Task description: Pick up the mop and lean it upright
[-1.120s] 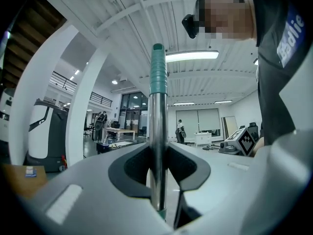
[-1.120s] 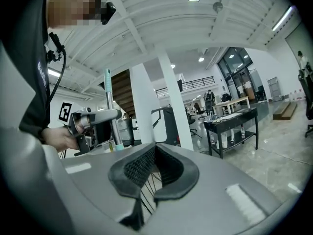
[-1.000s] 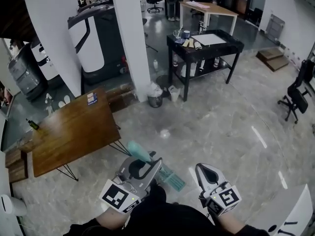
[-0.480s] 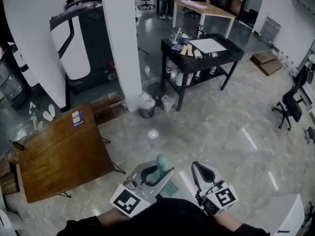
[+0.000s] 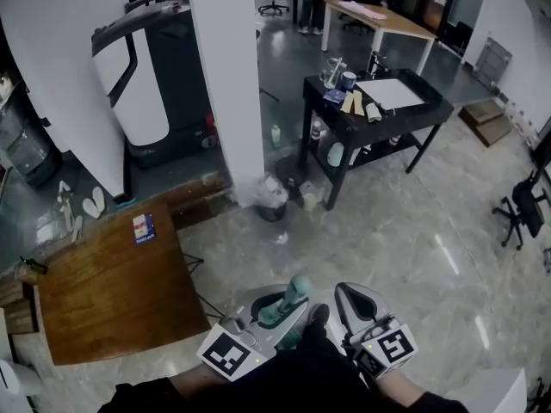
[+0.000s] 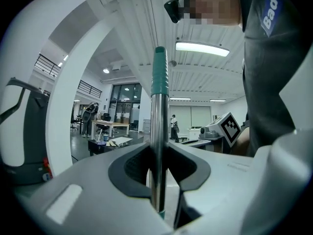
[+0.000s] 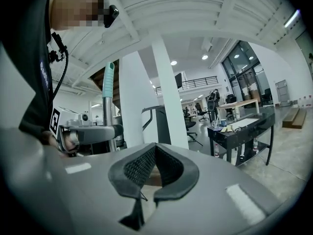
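Teal-capped steel: the mop stands upright close against the person's body, its shaft pinched between the jaws of the left gripper. The hold likely keeps it vertical for carrying to a support such as the white pillar. The right gripper hangs alongside, jaws pressed together on nothing.

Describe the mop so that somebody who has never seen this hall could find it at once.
From the white pillar in mid-hall, come down the grey floor to the two tools at the head view's bottom. The mop is the pole clamped upright in the left tool. Only it has a silver shaft with a teal grip on top; the right tool is empty.
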Demonstrator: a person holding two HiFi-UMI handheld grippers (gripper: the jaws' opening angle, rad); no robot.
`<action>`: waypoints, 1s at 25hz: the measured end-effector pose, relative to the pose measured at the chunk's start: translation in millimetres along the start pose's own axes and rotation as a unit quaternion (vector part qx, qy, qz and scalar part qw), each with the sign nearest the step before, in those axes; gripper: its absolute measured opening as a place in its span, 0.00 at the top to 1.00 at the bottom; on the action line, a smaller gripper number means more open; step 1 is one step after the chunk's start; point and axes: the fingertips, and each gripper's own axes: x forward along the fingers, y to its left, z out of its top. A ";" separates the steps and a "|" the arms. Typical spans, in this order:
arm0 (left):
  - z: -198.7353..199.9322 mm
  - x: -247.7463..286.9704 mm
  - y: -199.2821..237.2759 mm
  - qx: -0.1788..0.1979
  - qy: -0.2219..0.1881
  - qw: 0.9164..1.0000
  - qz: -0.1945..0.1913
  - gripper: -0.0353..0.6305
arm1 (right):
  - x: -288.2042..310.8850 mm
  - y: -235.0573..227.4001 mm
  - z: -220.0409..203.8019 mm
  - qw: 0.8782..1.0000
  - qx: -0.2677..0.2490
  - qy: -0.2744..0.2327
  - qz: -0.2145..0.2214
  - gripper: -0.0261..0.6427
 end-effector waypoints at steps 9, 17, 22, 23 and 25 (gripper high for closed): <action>3.4 61.9 93.2 0.005 0.015 0.995 0.098 0.79 | 87.9 -77.4 30.5 0.997 -0.004 0.000 0.083 0.95; 11.0 137.3 170.7 0.020 0.022 0.981 0.192 0.78 | 141.6 -176.1 44.9 0.991 -0.001 0.016 0.130 0.95; -0.2 172.4 210.4 0.023 0.025 0.975 0.221 0.79 | 162.5 -211.4 44.2 0.989 0.020 0.027 0.144 0.95; -3.9 177.0 218.2 0.020 0.025 0.974 0.226 0.79 | 166.9 -217.4 45.1 0.989 0.019 0.028 0.143 0.95; -13.8 184.3 235.3 0.019 0.023 0.972 0.234 0.79 | 176.9 -228.0 46.9 0.990 0.020 0.031 0.137 0.95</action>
